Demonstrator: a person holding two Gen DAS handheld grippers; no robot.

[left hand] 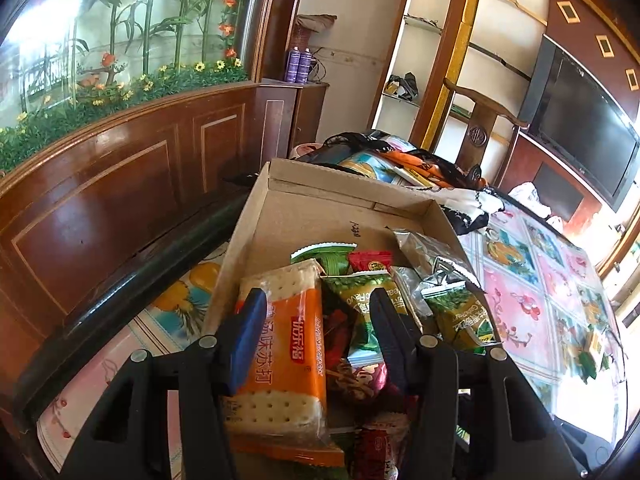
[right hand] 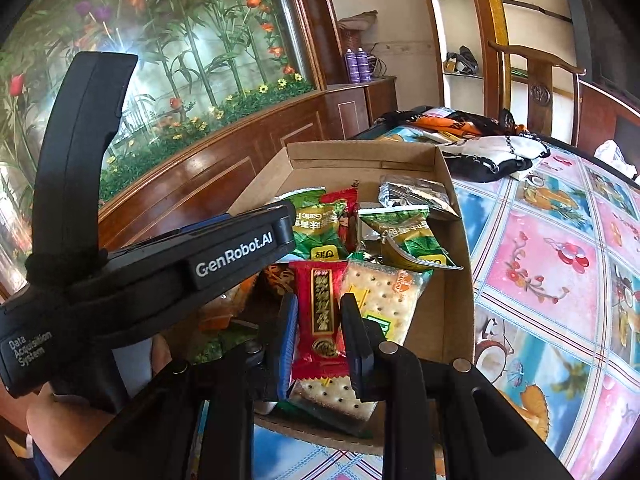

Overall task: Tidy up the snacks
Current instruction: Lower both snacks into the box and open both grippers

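Two hand-held grippers work over a cardboard box (right hand: 452,216) of snacks on a table with a patterned cloth (right hand: 552,264). The right gripper (right hand: 318,336) has its jaws clamped on a red packet (right hand: 322,312), which lies on a cracker pack (right hand: 384,292) at the near end of the box. The left gripper (left hand: 318,328) hangs above the box with its jaws partly apart around an orange cracker pack (left hand: 288,344); whether both pads press on the pack cannot be told. In the right wrist view, the left gripper's black body (right hand: 168,256) reaches in from the left over the snacks. Green packets (right hand: 316,228) and a silver packet (right hand: 416,194) lie deeper in the box, whose far end is bare. Beyond the box, a heap of fabric (right hand: 492,152) rests on the table, with a wooden chair (right hand: 536,76) and a floral glass panel (right hand: 180,40) behind.
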